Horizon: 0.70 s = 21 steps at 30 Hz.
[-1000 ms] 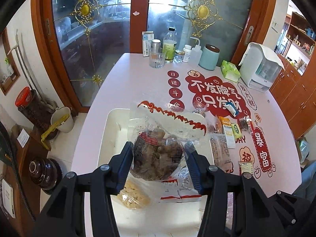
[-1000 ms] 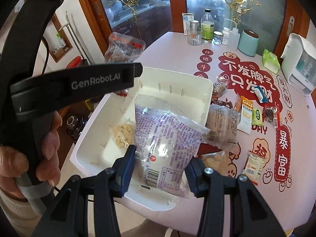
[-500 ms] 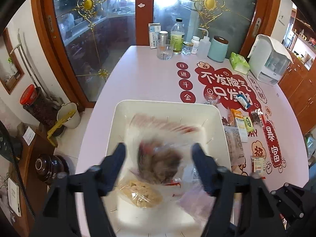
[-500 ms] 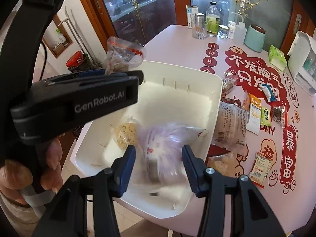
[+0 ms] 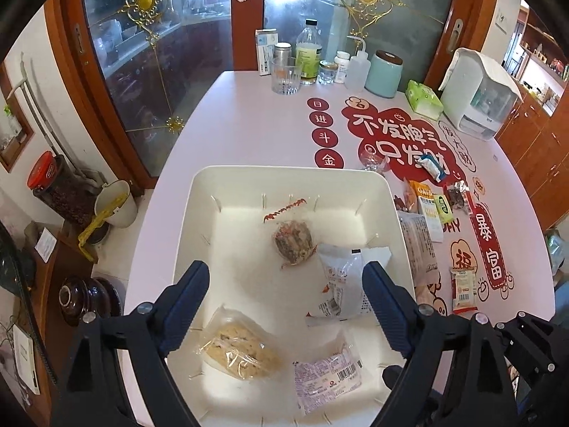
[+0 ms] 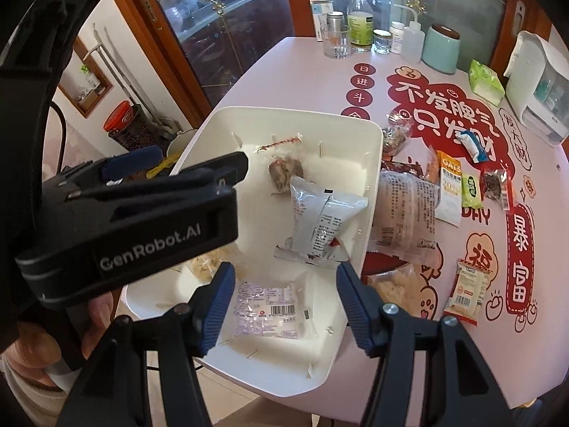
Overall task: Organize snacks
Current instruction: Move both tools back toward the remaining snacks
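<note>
Four packets lie in the white bin (image 5: 199,235) on the pink table (image 5: 242,131). A clear bag of dark snack (image 5: 292,240) sits toward 12 o'clock of the bin floor, a grey-white packet (image 5: 339,284) just beside it at 3 o'clock, tilted against the bin's wall. A pale crumbly bag (image 5: 238,350) lies at 7 o'clock, and a purple-printed packet (image 5: 327,380) with a barcode at 5 o'clock.

The left tool (image 5: 286,306) hangs over the bin with its jaws spread wide and nothing between them; they have just been opening. The right tool (image 6: 284,293) hangs over the purple packet (image 6: 268,306), jaws partly apart and not touching it; they too have just been opening. A hand (image 6: 96,323) grips the left tool's handle at 9 o'clock in the right wrist view.

More snacks (image 6: 405,210) remain on the table at 3 o'clock of the bin, spread over red stickers (image 6: 444,117). At 12 o'clock of the table stand a glass (image 5: 284,76), a bottle (image 5: 308,53) and a teal canister (image 5: 384,74).
</note>
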Tool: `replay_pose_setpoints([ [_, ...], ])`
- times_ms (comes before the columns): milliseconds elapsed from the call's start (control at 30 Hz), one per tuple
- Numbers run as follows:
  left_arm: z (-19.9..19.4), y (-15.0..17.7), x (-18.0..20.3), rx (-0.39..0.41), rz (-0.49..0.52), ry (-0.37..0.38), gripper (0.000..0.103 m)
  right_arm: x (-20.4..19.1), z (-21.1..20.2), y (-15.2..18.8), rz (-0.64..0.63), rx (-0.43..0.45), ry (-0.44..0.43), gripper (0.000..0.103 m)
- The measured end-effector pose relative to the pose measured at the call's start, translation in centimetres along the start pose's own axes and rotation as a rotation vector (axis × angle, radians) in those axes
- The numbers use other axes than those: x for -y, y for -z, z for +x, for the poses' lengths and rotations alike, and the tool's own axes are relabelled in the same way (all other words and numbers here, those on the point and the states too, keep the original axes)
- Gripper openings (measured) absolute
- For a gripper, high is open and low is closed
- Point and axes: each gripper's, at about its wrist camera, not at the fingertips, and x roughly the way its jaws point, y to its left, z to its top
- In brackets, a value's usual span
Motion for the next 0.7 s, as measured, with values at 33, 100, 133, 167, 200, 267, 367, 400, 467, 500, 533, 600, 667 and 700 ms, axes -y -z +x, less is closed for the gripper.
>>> replay_pose_setpoints([
  [33,0.1,0.0,0.0,-0.002,0.000,0.002,0.087,0.0,0.0,0.0,0.003,-0.001,0.001,0.060],
  [100,0.1,0.2,0.0,-0.004,0.003,0.003,0.087,0.1,0.0,0.0,0.008,-0.004,0.003,0.060],
  [133,0.1,0.2,0.0,-0.005,0.005,0.003,0.087,0.1,0.0,-0.1,0.011,-0.004,0.004,0.060],
  [167,0.1,0.3,0.1,-0.007,0.009,0.003,0.087,0.2,0.0,-0.1,0.014,-0.004,0.004,0.060],
  [200,0.2,0.3,0.2,-0.010,0.011,0.002,0.087,0.2,0.0,0.0,0.015,-0.005,0.004,0.060],
  [267,0.2,0.4,0.2,-0.015,0.013,-0.001,0.087,0.2,0.0,0.0,0.021,-0.007,0.004,0.060],
  [367,0.3,0.7,0.2,-0.024,0.016,-0.003,0.087,0.3,0.0,0.0,0.027,-0.009,0.001,0.060],
  [400,0.3,0.8,0.2,-0.028,0.017,-0.004,0.087,0.4,0.0,0.0,0.029,-0.010,0.000,0.060],
  [467,0.4,1.0,0.3,-0.036,0.017,-0.008,0.087,0.5,0.0,0.1,0.035,-0.010,-0.002,0.060],
  [500,0.5,1.0,0.3,-0.039,0.017,-0.008,0.087,0.5,-0.1,0.1,0.038,-0.010,-0.003,0.060],
  [533,0.5,1.1,0.3,-0.041,0.017,-0.008,0.087,0.6,-0.1,0.1,0.041,-0.010,-0.005,0.060],
  [600,0.6,1.2,0.4,-0.049,0.017,-0.010,0.087,0.8,-0.1,0.2,0.049,-0.011,-0.008,0.060],
  [667,0.7,1.2,0.5,-0.054,0.021,-0.009,0.087,1.0,-0.2,0.3,0.057,-0.010,-0.011,0.060],
  [700,0.7,1.2,0.6,-0.056,0.023,-0.008,0.087,1.1,-0.3,0.3,0.061,-0.009,-0.012,0.060],
])
